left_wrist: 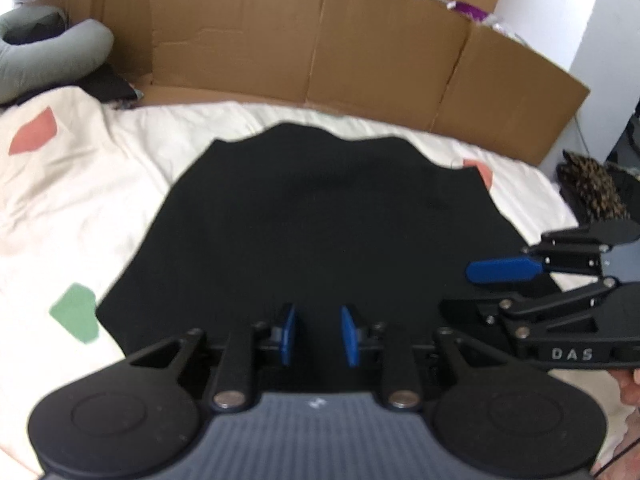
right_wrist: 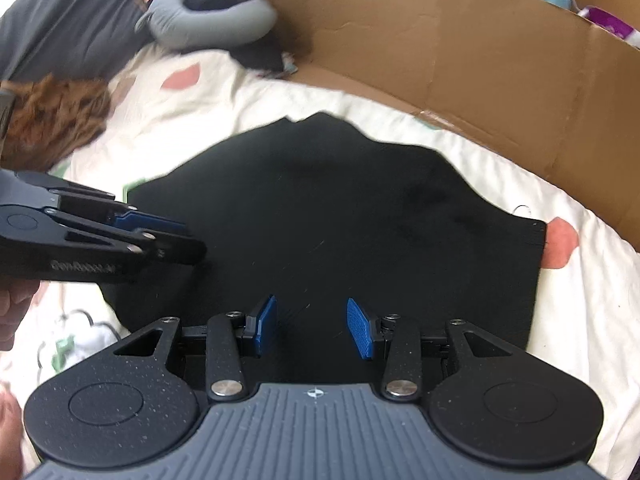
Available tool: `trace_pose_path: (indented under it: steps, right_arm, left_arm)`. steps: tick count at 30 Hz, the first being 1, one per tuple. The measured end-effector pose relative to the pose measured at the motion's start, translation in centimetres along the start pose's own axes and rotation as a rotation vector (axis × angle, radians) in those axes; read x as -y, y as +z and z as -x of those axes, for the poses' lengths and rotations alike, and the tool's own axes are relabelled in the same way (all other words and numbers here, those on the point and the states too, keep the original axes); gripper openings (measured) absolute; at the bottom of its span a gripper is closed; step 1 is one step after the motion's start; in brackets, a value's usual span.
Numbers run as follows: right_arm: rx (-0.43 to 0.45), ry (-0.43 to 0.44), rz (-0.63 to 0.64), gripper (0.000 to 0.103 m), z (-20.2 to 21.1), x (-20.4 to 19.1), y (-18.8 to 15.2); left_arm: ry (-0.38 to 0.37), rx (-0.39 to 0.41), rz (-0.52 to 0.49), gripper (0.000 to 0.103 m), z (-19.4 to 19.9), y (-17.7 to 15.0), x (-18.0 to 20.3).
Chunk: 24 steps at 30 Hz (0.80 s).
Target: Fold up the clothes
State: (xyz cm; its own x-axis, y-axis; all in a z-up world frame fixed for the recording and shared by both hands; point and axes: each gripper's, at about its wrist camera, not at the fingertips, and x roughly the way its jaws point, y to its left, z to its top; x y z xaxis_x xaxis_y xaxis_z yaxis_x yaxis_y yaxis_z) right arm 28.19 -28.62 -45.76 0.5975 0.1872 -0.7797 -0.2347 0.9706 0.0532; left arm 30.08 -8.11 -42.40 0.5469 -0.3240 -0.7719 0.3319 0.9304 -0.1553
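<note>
Nearest, in the left wrist view, the left gripper (left_wrist: 318, 334) with blue pads parted and nothing between them, hovering over the near edge of the black garment (left_wrist: 320, 232). Likewise in the right wrist view, the right gripper (right_wrist: 312, 328), fingers spread wide and empty, poised above the same black garment (right_wrist: 340, 232).

Readable writing: "DAS" in pale letters on the side of the right gripper (left_wrist: 500, 272) where it enters the left view from the right; on the left gripper (right_wrist: 160, 224) seen from the right view, a blurred line starting "GenRobot", the rest not legible. A small white mark on each grey ribbed housing, too small to read.

Black garment spread flat on the bed, on a cream duvet (left_wrist: 80, 200) printed with salmon and green patches; far hem wavy, right edge straight and just beside a salmon patch (right_wrist: 562, 242).

Further back, an opened cardboard box (left_wrist: 320, 40) standing as a wall along the far side of the bed; inside not visible. Behind its top edge, something purple (left_wrist: 472, 10), blurred. At far left, a grey curved pillow (right_wrist: 216, 20), with brown furry fabric (right_wrist: 52, 116) nearer on the left. At far right, a leopard-patterned item (left_wrist: 592, 188).
</note>
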Motion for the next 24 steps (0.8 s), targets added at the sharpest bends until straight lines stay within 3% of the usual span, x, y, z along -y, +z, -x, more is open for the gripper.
trace_pose_path:
  steps: [12,18,24]
  right_arm:
    - [-0.042,-0.006,0.006,0.047,1.9,1.5,-3.1]
    - [-0.064,-0.013,-0.005,0.048,3.9,2.5,-4.9]
    - [-0.076,-0.018,-0.15,0.048,6.1,4.5,-6.2]
  left_arm:
    - [0.098,-0.008,-0.052,0.027,2.2,-1.9,-2.4]
    - [0.158,-0.007,0.023,0.029,4.6,-3.2,-5.1]
    - [0.162,-0.005,0.077,0.029,6.0,-4.3,-6.3]
